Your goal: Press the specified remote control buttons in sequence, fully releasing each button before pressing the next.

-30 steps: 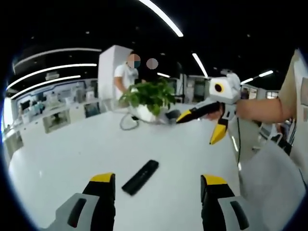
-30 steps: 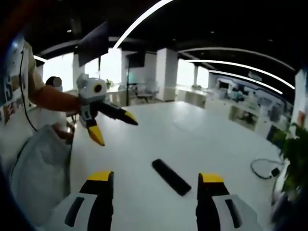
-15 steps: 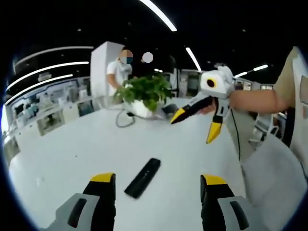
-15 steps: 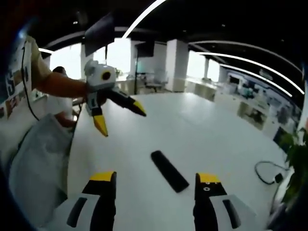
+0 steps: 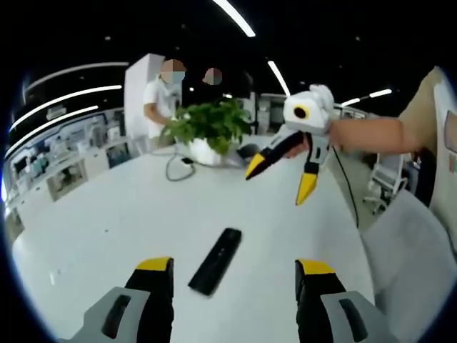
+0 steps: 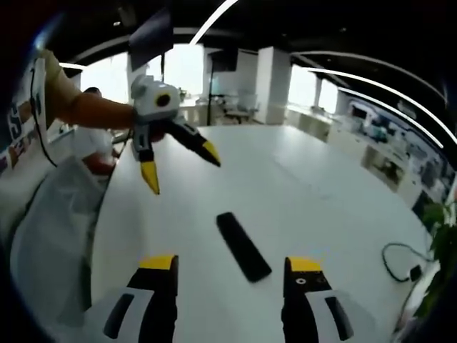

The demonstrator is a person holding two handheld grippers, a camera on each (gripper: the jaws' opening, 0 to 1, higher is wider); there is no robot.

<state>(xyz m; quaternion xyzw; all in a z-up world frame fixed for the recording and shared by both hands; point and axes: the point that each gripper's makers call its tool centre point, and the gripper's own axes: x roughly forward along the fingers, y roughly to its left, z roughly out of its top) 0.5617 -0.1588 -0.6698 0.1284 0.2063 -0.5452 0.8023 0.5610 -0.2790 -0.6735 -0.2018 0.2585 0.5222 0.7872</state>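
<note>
A black remote control (image 5: 215, 260) (image 6: 243, 246) lies flat on the white desk (image 5: 93, 221) at lower centre of both views. Left gripper (image 5: 226, 275) and right gripper (image 6: 230, 270) hover above it, jaws released, grasping nothing.

1. The desk (image 5: 93, 229) has a smooth white top with a soft sheen.
2. The remote control (image 5: 216, 261) looks like matt black plastic.
3. The left gripper (image 5: 232, 275) and right gripper (image 6: 230, 270) look like hard plastic: grey bodies, black jaws, glossy yellow tips.
4. The plant (image 5: 207, 125) has glossy green leaves in a smooth white pot.
5. A thin cable (image 6: 400, 261) lies on the desk, dark and rubbery.
</note>
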